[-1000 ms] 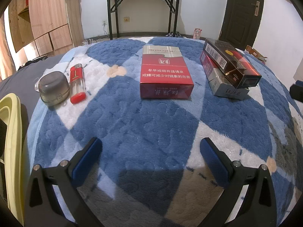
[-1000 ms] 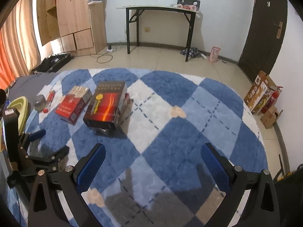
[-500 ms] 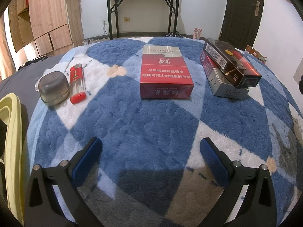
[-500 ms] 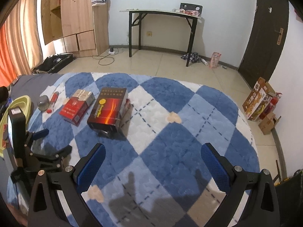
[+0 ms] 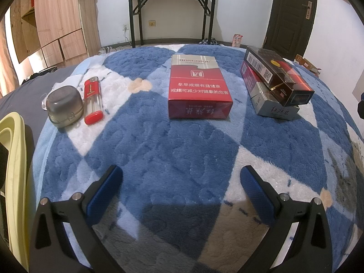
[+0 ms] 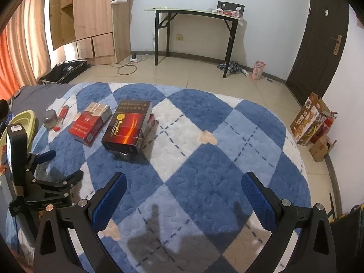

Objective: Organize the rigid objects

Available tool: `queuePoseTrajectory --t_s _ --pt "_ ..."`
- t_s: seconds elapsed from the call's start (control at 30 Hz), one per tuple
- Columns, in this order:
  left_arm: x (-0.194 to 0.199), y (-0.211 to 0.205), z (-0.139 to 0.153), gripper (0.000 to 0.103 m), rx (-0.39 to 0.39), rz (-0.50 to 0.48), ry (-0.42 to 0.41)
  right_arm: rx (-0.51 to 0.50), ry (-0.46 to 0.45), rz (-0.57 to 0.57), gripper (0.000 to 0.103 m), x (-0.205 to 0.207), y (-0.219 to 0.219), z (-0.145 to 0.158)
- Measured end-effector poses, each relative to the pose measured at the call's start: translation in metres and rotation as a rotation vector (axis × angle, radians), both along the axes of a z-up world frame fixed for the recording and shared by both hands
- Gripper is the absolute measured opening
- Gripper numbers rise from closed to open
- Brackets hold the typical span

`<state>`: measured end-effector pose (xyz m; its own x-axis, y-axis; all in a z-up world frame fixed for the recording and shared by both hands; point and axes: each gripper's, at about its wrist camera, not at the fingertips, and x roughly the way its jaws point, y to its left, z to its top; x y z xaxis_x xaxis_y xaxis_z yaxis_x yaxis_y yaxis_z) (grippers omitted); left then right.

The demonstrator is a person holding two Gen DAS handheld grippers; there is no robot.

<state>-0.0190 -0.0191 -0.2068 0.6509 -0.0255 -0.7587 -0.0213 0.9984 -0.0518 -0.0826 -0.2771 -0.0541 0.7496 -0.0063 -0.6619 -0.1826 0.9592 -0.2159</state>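
Note:
On a blue and white checked blanket (image 5: pixel 182 150) lie a red cigarette carton (image 5: pixel 199 88) (image 6: pixel 89 121), a dark brown carton (image 5: pixel 278 75) (image 6: pixel 128 125) stacked askew on a silver and red one (image 5: pixel 270 103), a red lighter (image 5: pixel 92 97) (image 6: pixel 61 117) and a small grey lidded case (image 5: pixel 64 105) (image 6: pixel 50 118). My left gripper (image 5: pixel 182 182) (image 6: pixel 62 165) hovers low over the blanket, open and empty, well short of the red carton. High above the blanket's right part, my right gripper (image 6: pixel 182 188) is open and empty too.
A pale yellow-green tray rim (image 5: pixel 11 159) (image 6: pixel 21 120) lies off the blanket's left edge. Beyond the blanket are tiled floor, a black-legged table (image 6: pixel 195 16), a wooden wardrobe (image 6: pixel 91 18), a dark door (image 6: pixel 318 36) and cardboard boxes (image 6: pixel 309 122) by the right wall.
My right gripper has risen and pulled back, so the blanket and cartons look smaller and farther. The left gripper and the objects have stayed still.

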Motion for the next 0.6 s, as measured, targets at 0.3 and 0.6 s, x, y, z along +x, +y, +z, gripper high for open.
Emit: queuePoseTrajectory --t_s 0.3,0.6 --pt "-0.0001 0.0001 0.0001 0.103 0.0 0.0 0.0 -0.013 0.008 -0.003 0.103 -0.0029 -0.004 -0.0035" --pt "-0.0004 0.0003 0.0002 0.103 0.0 0.0 0.0 -0.019 0.03 0.01 0.103 -0.0019 -0.0045 -0.0088"
